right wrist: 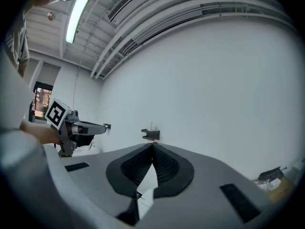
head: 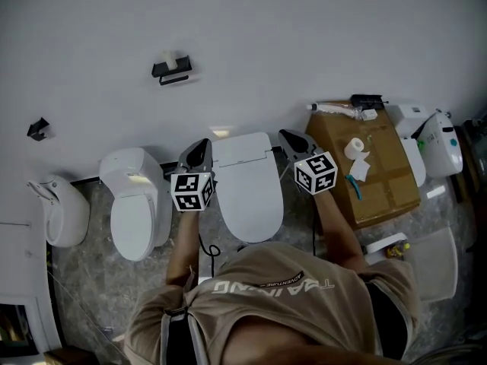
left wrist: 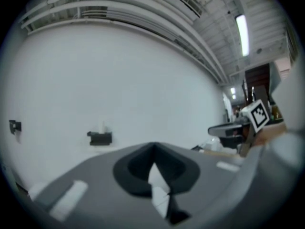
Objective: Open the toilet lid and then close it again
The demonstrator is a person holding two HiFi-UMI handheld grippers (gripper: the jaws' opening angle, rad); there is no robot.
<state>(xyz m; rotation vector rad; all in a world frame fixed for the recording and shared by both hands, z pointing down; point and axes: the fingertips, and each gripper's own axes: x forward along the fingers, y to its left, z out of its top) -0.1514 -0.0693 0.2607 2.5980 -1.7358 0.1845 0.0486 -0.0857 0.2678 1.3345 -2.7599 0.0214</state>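
**Toilet lid.** The toilet lid [head: 251, 200] is a smooth, glossy white shell, oblong with a rounded near end. It lies flat and closed over the bowl. The unit stands on the floor against the far wall, directly ahead of the person. A squarer white rear housing [head: 242, 150] joins it to the wall.

**Tools.** The left tool [head: 202, 146] has a matte grey moulded body with dark pads. Its jaws are pressed together with nothing between them. It is at the left rear corner of the lid. The right tool [head: 288, 136] has the same build, and its pads show a fine ribbed texture. Its jaws are also fully together and empty, at the right rear corner. Each tool carries a cube with black-and-white square markers.

**Surroundings.**
- The wall [head: 319, 36] is plain matte white and carries a small black holder [head: 171, 69].
- The floor [head: 84, 280] is mottled grey stone.
- A smaller white toilet [head: 137, 204] stands to the left.
- A brown cardboard box [head: 384, 185] stands to the right, with a paper roll [head: 354, 146] on top.

**Not visible.**
- The lid hides the bowl and base.
- The person's tan shirt [head: 281, 295] covers the floor nearest the toilet.
- Both tool views show only wall and ceiling, so the height of either tool above the lid cannot be told.
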